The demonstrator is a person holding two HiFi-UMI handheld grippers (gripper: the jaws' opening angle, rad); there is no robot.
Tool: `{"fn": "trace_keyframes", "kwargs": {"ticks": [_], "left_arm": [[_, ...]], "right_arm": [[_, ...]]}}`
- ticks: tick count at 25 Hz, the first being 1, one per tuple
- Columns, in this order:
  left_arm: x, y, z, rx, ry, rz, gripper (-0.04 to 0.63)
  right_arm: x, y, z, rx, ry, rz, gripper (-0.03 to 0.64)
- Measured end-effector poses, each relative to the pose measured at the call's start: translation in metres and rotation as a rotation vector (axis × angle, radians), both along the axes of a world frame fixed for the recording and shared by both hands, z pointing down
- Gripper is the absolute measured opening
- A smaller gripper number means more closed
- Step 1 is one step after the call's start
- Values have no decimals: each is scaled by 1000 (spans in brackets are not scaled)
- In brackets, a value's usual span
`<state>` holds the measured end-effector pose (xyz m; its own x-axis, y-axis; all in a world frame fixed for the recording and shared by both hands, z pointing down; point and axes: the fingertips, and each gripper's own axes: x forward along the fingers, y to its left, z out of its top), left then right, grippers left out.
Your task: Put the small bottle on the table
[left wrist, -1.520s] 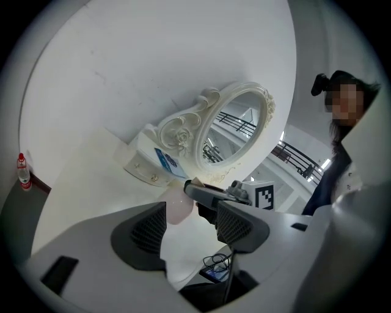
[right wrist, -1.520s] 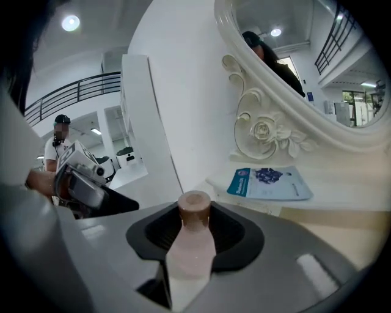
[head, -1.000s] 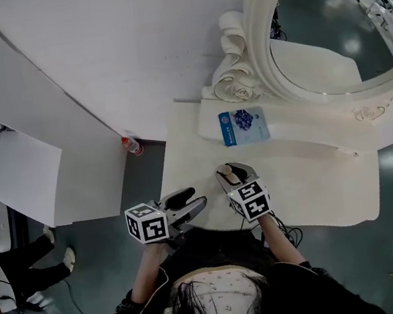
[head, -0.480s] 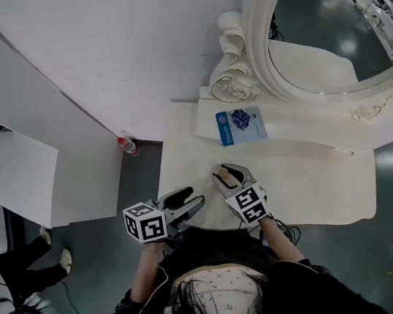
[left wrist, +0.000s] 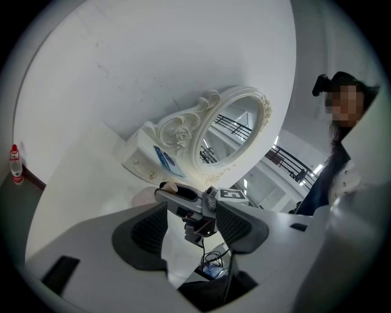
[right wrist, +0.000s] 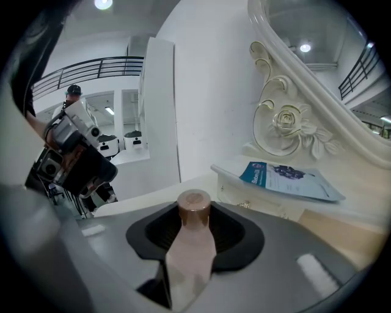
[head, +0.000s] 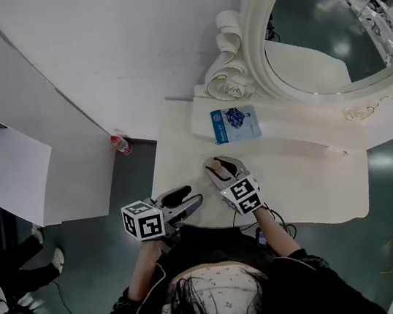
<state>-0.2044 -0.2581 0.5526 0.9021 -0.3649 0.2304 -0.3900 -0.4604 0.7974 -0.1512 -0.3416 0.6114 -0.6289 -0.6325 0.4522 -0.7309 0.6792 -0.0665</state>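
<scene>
A small pale pink bottle (right wrist: 190, 247) with a brown cap lies lengthwise between the jaws of my right gripper (right wrist: 194, 231), cap pointing forward; the jaws are shut on it. In the head view the right gripper (head: 219, 170) is over the near left part of the cream dressing table (head: 312, 186), with the bottle's cap (head: 217, 164) showing at its tip. My left gripper (head: 187, 198) hovers open at the table's left front edge, nothing between its pads. From the left gripper view, the right gripper (left wrist: 183, 194) and the bottle (left wrist: 171, 186) show ahead.
A blue and white packet (head: 235, 123) lies on the raised shelf under the ornate oval mirror (head: 310, 31). A red-capped bottle (head: 121, 144) stands on the floor by the wall. White boards (head: 7, 175) lean at the left. A cable (head: 247, 218) hangs at the table's front.
Both grippers have drifted slightly left and up in the head view as the camera shifted. The right gripper still holds the bottle; the left stays open.
</scene>
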Motion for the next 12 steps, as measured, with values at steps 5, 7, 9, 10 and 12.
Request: {"fn": "trace_keyframes", "kwargs": {"ticks": [5, 7, 9, 10, 12], "left_arm": [[-5, 3, 1, 4, 3, -21, 249], [-8, 5, 1, 5, 3, -29, 249], [-12, 6, 0, 7, 1, -36, 249], [-14, 7, 0, 9, -1, -39, 249], [-18, 9, -1, 14, -2, -44, 249]], "right_arm": [[0, -20, 5, 4, 13, 30, 149], [0, -26, 6, 5, 20, 41, 149], [-2, -32, 6, 4, 21, 53, 149], [-2, -35, 6, 4, 21, 59, 149], [-3, -39, 5, 3, 21, 71, 149]]}}
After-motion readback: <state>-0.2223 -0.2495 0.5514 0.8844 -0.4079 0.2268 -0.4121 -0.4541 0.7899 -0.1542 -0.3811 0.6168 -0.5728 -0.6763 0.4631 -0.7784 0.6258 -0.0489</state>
